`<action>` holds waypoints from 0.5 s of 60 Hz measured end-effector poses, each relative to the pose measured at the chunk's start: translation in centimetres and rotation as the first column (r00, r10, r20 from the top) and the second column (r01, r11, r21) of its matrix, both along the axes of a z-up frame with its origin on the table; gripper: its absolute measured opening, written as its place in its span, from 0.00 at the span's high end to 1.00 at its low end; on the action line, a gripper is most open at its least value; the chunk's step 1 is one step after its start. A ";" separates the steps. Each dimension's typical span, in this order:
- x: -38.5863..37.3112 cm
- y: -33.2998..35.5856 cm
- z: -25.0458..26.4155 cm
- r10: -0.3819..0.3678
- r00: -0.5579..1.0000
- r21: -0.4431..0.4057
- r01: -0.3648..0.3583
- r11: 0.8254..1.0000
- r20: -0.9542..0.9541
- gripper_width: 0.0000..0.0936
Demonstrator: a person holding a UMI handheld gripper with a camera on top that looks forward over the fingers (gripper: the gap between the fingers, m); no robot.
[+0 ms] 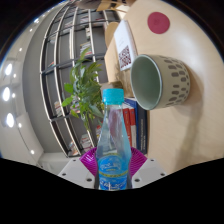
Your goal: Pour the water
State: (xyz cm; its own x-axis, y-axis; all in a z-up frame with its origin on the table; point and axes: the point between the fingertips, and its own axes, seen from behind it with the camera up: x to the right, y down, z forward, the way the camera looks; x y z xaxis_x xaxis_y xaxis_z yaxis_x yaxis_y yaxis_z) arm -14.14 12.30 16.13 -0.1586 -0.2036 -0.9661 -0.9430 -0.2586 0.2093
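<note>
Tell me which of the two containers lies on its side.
The green mug, beyond the tool: it lies tipped over, open mouth facing the camera. The water bottle stands upright between the tool's fingers, blue cap on.

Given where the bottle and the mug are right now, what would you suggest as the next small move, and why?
Probably take the cap off before any tilting. The water bottle stands upright between the pink fingers, apparently gripped, and its blue cap is still on, so nothing can flow yet. The green mug appears up and to the right, its mouth facing the camera.
</note>
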 end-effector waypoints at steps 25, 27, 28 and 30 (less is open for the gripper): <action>3.0 2.1 0.8 -0.141 0.911 -0.099 0.111 0.989 -0.387 0.61; 2.7 1.7 1.0 -0.122 0.921 -0.097 0.093 0.991 -0.371 0.61; 2.6 1.7 1.0 -0.113 0.926 -0.093 0.085 0.992 -0.359 0.61; 2.5 1.7 1.0 -0.096 0.938 -0.082 0.073 0.994 -0.334 0.60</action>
State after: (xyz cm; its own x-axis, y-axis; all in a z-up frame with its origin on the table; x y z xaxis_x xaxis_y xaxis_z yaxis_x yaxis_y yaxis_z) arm -11.61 14.04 17.17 -0.4917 -0.2382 -0.8375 -0.8321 -0.1550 0.5326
